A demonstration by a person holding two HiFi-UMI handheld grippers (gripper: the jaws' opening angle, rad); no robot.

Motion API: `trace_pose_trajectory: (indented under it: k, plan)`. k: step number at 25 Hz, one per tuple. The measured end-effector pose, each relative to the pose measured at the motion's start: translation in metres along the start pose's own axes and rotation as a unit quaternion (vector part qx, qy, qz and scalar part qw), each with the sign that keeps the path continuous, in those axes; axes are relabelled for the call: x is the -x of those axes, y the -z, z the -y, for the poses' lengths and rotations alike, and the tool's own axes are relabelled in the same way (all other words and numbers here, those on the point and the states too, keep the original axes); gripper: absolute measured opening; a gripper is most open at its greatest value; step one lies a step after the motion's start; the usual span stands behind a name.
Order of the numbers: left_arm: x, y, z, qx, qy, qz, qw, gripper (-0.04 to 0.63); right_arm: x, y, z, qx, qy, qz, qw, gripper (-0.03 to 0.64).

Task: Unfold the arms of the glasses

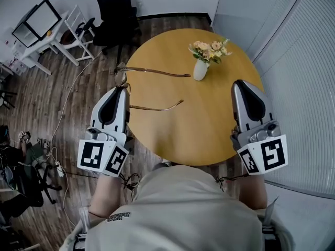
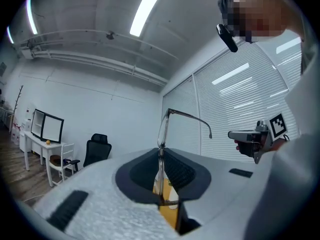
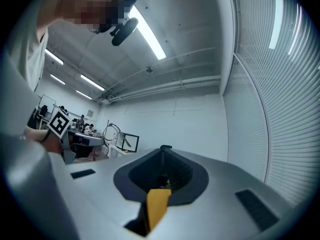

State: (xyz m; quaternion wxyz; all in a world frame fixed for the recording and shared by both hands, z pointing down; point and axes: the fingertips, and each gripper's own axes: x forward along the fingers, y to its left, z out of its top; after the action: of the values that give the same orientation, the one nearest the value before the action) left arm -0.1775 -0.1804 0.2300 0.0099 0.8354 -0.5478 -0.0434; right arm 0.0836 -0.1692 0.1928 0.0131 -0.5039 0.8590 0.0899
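The thin-rimmed glasses [image 1: 123,76] hang over the left edge of the round wooden table [image 1: 209,124]. Both arms stretch out rightward above the tabletop, one far [image 1: 159,72] and one near [image 1: 157,109]. My left gripper [image 1: 123,89] is shut on the front frame; in the left gripper view the rim [image 2: 162,131] rises from between the jaws [image 2: 161,153] and one arm [image 2: 192,117] curves away to the right. My right gripper [image 1: 240,82] hovers at the table's right side, apart from the glasses, jaws [image 3: 164,148] together with nothing in them.
A small white vase of flowers [image 1: 201,67] stands on the table just beyond the far arm's tip. A black office chair [image 1: 112,9] and a white desk with a monitor [image 1: 37,22] stand behind on the wooden floor. Cables [image 1: 52,161] lie at the left.
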Motion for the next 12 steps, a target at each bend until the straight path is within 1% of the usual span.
trace_pose_trajectory:
  k: [2, 5, 7, 10, 12]
  plan:
    - [0.003, 0.010, 0.001, 0.001, 0.000, -0.011, 0.9999, 0.044, -0.001, 0.016, -0.001, -0.002, -0.001, -0.018, 1.000, 0.038]
    - [0.005, 0.024, 0.000, -0.008, -0.002, -0.027, 0.9996, 0.044, -0.001, 0.033, -0.005, -0.010, -0.005, -0.037, 0.999, 0.038]
    - [0.006, 0.033, -0.003, -0.011, -0.004, -0.037, 0.9992, 0.044, -0.002, 0.041, -0.009, -0.031, -0.015, -0.043, 0.998, 0.037]
    - [0.007, 0.045, -0.005, 0.000, -0.004, -0.051, 0.9987, 0.044, -0.004, 0.050, -0.017, -0.068, -0.035, -0.051, 0.996, 0.037]
    - [0.007, 0.048, -0.003, 0.000, -0.002, -0.054, 0.9985, 0.044, -0.003, 0.050, -0.020, -0.079, -0.044, -0.049, 0.995, 0.037]
